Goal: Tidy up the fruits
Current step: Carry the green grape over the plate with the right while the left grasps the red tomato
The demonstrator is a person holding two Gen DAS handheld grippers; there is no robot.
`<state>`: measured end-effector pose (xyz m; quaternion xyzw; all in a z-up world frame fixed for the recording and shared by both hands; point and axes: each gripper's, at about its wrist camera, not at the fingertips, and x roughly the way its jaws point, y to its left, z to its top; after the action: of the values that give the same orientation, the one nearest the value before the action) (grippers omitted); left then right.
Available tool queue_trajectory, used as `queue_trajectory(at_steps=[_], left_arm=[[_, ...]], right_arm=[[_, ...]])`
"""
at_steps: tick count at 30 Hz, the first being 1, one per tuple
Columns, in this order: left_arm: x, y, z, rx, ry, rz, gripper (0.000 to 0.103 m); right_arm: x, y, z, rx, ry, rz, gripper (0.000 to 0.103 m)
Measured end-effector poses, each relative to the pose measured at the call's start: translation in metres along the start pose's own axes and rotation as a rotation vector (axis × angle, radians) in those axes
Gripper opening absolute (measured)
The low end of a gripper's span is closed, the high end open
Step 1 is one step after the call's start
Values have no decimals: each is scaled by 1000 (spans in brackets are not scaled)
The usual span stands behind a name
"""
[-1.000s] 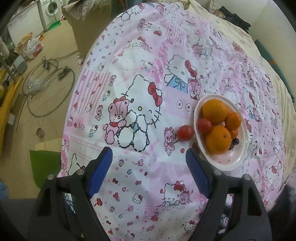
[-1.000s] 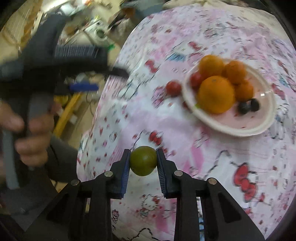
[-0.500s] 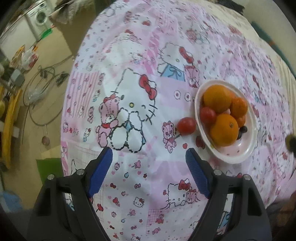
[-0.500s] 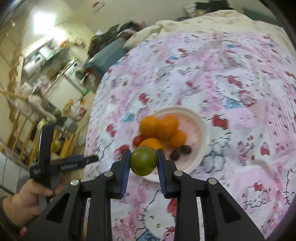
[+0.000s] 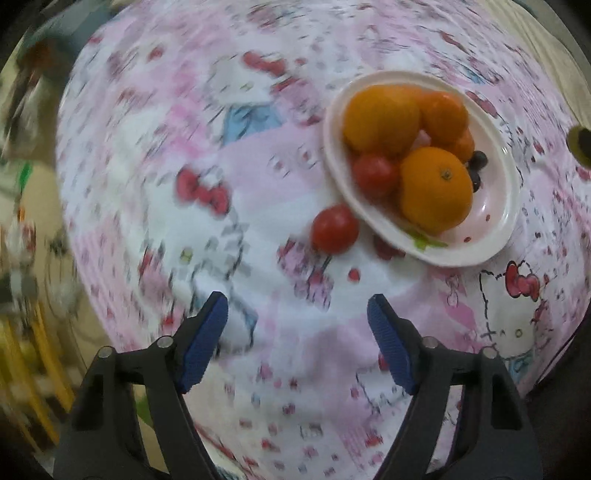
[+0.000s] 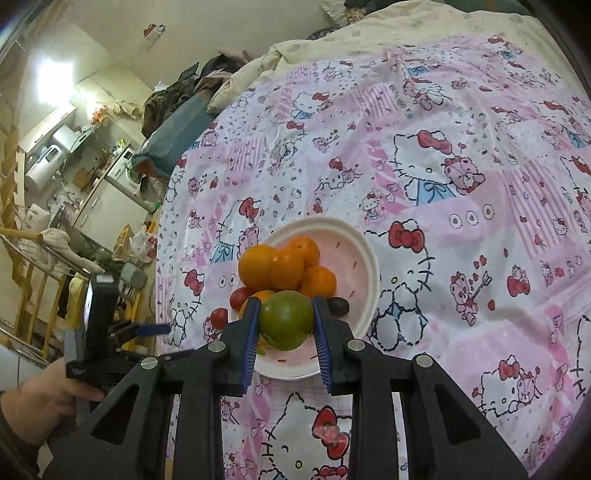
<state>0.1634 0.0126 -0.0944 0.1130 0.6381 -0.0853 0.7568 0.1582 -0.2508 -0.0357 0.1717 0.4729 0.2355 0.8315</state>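
Right tool (image 6: 285, 325) is clamped on a green fruit (image 6: 285, 319), blue pads pressed to both its sides, held just above the near edge of the plate (image 6: 364, 258). Plate is the landmark: white, pinkish inside, on the bed's pink-and-white cartoon-cat cover (image 6: 461, 192).

On the plate, just behind the green fruit: a pile of oranges (image 6: 275, 267), approx. four or five; can't tell exact count since the tool hides part. One red tomato (image 6: 240, 297) sits at the plate's left edge, w/ dark grapes (image 6: 338, 305) at the right of the pile. A second tomato (image 6: 219, 317) lies off the plate, just left of its rim, on the cover.

Left of the plate, past the bed's edge, a hand (image 6: 48, 402) holds the left tool (image 6: 151, 328). In the left wrist view (blurred) that tool (image 5: 297, 341) points down at the cover; jaws apart and closing, nothing between them. Loose tomato (image 5: 335, 229) lies beyond the fingertips, touching or nearly touching the plate (image 5: 498, 221) rim.

Beyond the plate, the cover runs on to a cream quilt (image 6: 369, 33). Further left of the plate: cluttered room, w/ clothes pile (image 6: 173, 96) and cabinets (image 6: 55, 147).
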Motion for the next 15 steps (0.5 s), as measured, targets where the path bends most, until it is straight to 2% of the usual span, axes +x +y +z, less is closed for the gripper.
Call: queue_trajectory(at_steps=[5, 7, 11, 14, 15], left_arm=[[14, -16, 18, 155, 10, 6, 63], [19, -19, 25, 205, 13, 12, 54], [24, -25, 34, 259, 8, -3, 54], [31, -33, 41, 308, 28, 7, 43], [33, -34, 41, 311, 34, 8, 36]], right_arm=[[4, 2, -3, -19, 12, -8, 29], [5, 2, -3, -24, 16, -12, 29], [7, 2, -3, -29, 18, -19, 29], [7, 2, -3, -32, 19, -24, 29], [8, 1, -3, -35, 20, -27, 29]])
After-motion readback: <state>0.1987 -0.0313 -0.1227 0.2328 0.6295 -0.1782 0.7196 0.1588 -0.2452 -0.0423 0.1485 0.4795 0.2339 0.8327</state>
